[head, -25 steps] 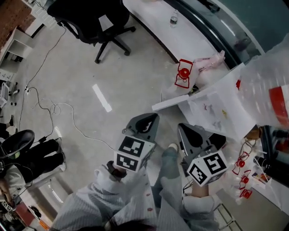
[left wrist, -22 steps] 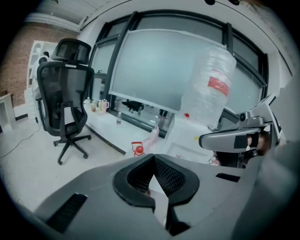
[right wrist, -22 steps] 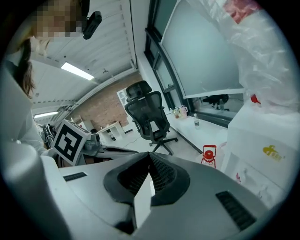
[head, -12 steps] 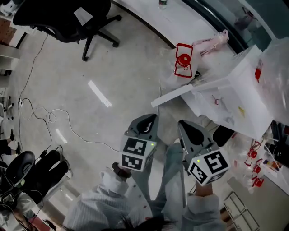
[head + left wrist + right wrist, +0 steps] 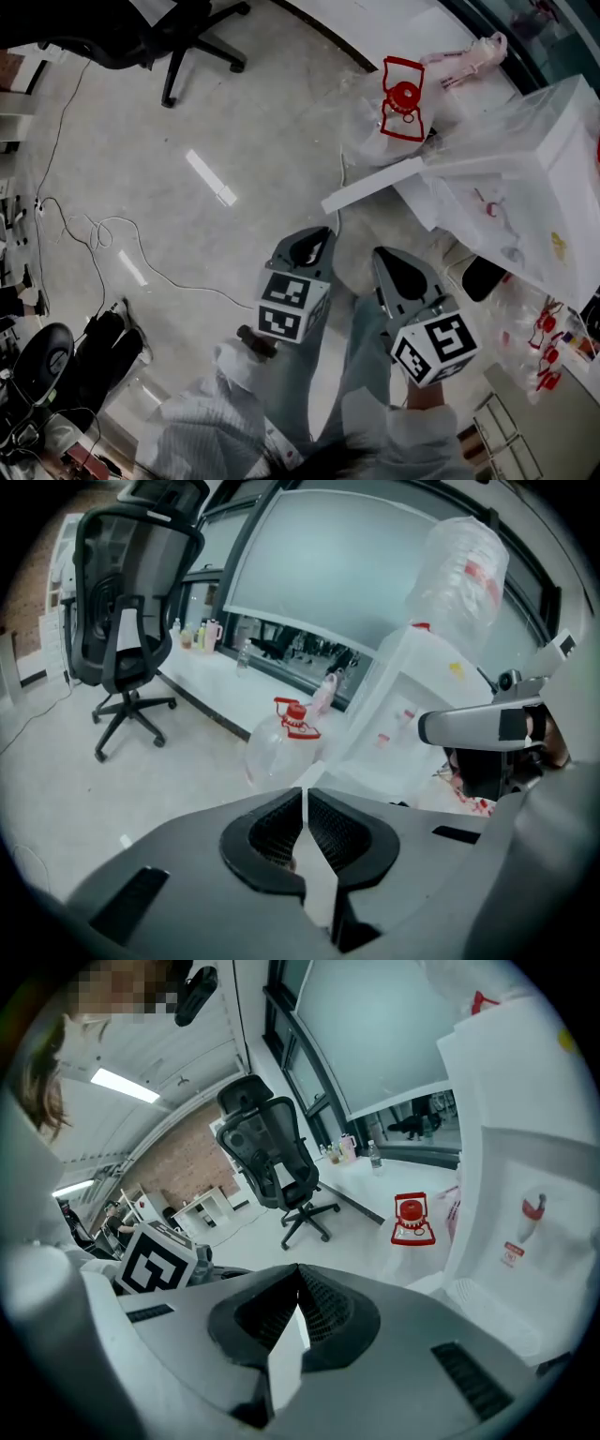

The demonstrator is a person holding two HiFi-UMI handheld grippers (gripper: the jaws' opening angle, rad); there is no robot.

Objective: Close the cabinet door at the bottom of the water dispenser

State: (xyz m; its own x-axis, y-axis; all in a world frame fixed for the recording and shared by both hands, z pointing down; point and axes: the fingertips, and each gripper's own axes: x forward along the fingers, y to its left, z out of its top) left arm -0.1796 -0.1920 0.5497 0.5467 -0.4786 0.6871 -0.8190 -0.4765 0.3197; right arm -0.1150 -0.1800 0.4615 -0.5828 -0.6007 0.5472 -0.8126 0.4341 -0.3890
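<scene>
Two grippers, left gripper (image 5: 317, 236) beside right gripper (image 5: 382, 255), slant downward before the water dispenser (image 5: 525, 187), fingers closed together, empty.

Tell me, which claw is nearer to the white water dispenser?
Right. The right claw hangs close beside the water dispenser; the left claw is farther from it, beyond the right one, over the floor.

The white box-shaped water dispenser (image 5: 539, 178) on the right bears small red and yellow marks, and its flat cabinet door (image 5: 370, 190) is white too. Beyond it, a clear plastic water jug (image 5: 403, 101) has a red cap and handle. The left gripper (image 5: 307, 246) and right gripper (image 5: 392, 267) are grey, with black ribbed pads (image 5: 277, 827) and black-and-white square-patterned cubes. Far left, a black swivel chair (image 5: 178, 23) stands on the pale grey floor (image 5: 169, 225).
</scene>
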